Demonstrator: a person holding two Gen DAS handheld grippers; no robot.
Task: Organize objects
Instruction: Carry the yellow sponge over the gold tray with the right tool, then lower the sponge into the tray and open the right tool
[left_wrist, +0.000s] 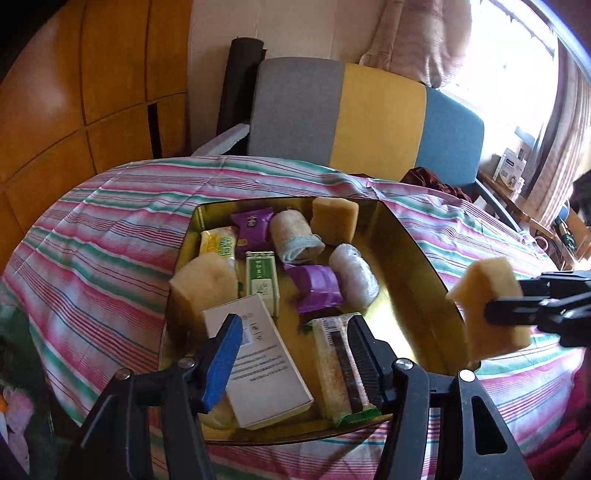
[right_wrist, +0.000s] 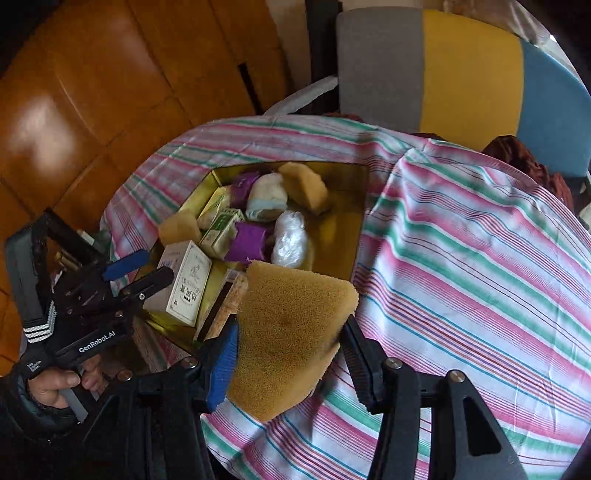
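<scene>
Sponge (right_wrist: 291, 332), tan and coarse: clamped between the two fingers of my right gripper (right_wrist: 290, 354), held up in the air beside the near right corner of the gold tray (left_wrist: 417, 258), over the striped cloth (right_wrist: 461, 258). From my left camera the same sponge (left_wrist: 487, 306) shows at the right edge, pinched by the black fingers.

Left gripper (left_wrist: 291, 350): fingers apart, nothing between them, poised over the near end of the tray above a white box (left_wrist: 258, 362) and a long wrapped snack bar (left_wrist: 340, 365). My left hand (right_wrist: 55, 384) shows around its handle in the right camera.

Tray contents, near to far:
- white box with printed text, lying flat at the near left;
- wrapped snack bar with a dark stripe, just beside the box;
- second sponge (left_wrist: 203, 288), against the left wall;
- green-and-white small box (left_wrist: 263, 280), middle;
- purple packet (left_wrist: 317, 288), touching a clear plastic-wrapped bundle (left_wrist: 354, 277);
- yellow-green packet (left_wrist: 218, 243), far left;
- another purple packet (left_wrist: 253, 225);
- rolled cloth (left_wrist: 295, 236) with a pale blue end;
- third sponge (left_wrist: 334, 219), at the far wall.

The right portion of the tray floor is bare gold.

Surroundings: the tray sits on the striped cloth; behind it a chair back (left_wrist: 369, 122) in grey, yellow and blue; wooden panelling (left_wrist: 74, 92) to the left; a bright window (left_wrist: 509, 48) to the right.
</scene>
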